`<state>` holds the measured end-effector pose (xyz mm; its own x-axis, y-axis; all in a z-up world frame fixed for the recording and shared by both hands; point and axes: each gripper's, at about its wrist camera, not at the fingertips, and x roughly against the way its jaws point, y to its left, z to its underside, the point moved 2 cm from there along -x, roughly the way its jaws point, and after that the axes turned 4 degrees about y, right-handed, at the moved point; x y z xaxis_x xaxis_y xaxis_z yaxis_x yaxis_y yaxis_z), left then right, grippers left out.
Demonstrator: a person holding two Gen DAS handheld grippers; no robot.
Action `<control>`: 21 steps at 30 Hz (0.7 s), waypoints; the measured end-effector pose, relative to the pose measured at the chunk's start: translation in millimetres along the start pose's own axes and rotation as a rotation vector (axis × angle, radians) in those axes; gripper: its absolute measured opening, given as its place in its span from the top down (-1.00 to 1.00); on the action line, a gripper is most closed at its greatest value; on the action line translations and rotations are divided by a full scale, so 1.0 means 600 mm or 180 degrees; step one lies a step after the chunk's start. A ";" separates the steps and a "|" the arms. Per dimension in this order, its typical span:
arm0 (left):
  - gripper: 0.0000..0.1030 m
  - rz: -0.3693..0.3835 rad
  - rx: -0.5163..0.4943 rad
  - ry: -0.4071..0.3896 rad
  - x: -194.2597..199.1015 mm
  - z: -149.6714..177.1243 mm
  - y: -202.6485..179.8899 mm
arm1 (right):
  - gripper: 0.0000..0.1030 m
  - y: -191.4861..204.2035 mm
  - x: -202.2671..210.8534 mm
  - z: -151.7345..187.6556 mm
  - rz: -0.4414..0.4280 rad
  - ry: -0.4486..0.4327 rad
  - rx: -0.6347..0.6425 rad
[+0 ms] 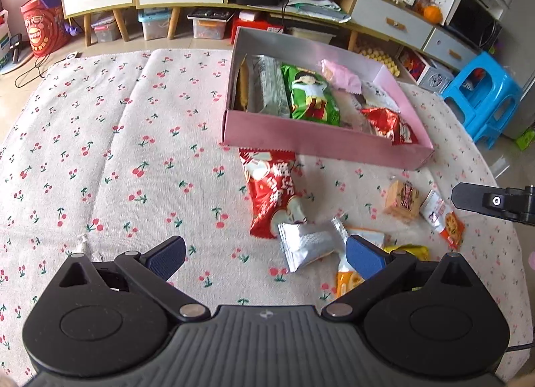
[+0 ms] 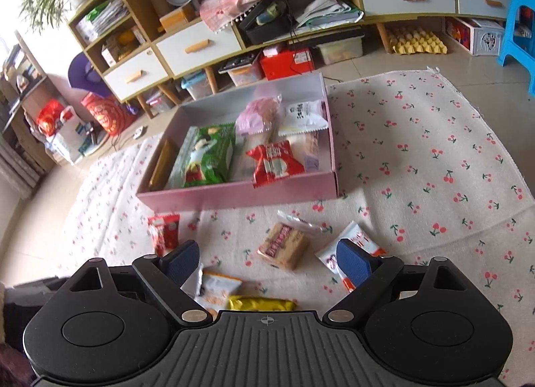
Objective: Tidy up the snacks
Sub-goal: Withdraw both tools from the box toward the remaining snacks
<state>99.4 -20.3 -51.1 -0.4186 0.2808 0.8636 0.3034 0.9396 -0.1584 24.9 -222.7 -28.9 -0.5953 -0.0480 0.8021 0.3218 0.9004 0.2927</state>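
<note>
White Chinese lettering on the red snack bag [image 1: 272, 191] is too blurred to read. The pink box [image 1: 321, 148] on the cherry-print cloth [image 1: 100, 153] holds a green packet [image 1: 309, 96] among others. Left gripper [image 1: 264, 255] and right gripper [image 2: 267, 258] both gape empty above loose snacks.

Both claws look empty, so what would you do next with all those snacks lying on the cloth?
Probably lower the open right gripper onto the biscuit pack lying between its fingers on the cloth and close. It is among the loose snacks outside the pink box.
</note>
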 end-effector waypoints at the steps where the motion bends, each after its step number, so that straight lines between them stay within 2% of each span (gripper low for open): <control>1: -0.99 -0.0032 -0.0046 0.0014 -0.002 0.010 0.002 | -0.77 0.002 -0.002 0.009 0.0046 0.0029 0.0082; 8: -0.99 -0.0226 -0.0316 0.0126 -0.017 0.064 0.018 | -0.77 0.009 -0.023 0.087 0.0149 0.0296 0.0598; 11: -1.00 -0.0314 -0.0511 0.0001 -0.011 0.080 0.018 | -0.77 0.015 -0.022 0.112 0.0176 0.0280 0.0802; 16: -1.00 -0.0216 -0.0637 -0.0305 -0.003 0.102 0.032 | -0.77 0.019 -0.027 0.130 0.0138 0.0191 0.0866; 18: -1.00 -0.0182 -0.0693 -0.0400 -0.001 0.107 0.035 | -0.87 0.020 -0.028 0.134 0.0166 0.0100 0.0897; 21: -1.00 -0.0161 -0.0725 -0.0527 0.001 0.115 0.037 | -0.87 0.022 -0.031 0.137 0.0154 0.0001 0.0958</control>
<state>46.8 13.9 -87.3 -0.5666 0.2803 0.7749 0.4553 0.8903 0.0108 -20.2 -174.3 -82.3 -0.5844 -0.0021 0.8115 0.1171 0.9893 0.0868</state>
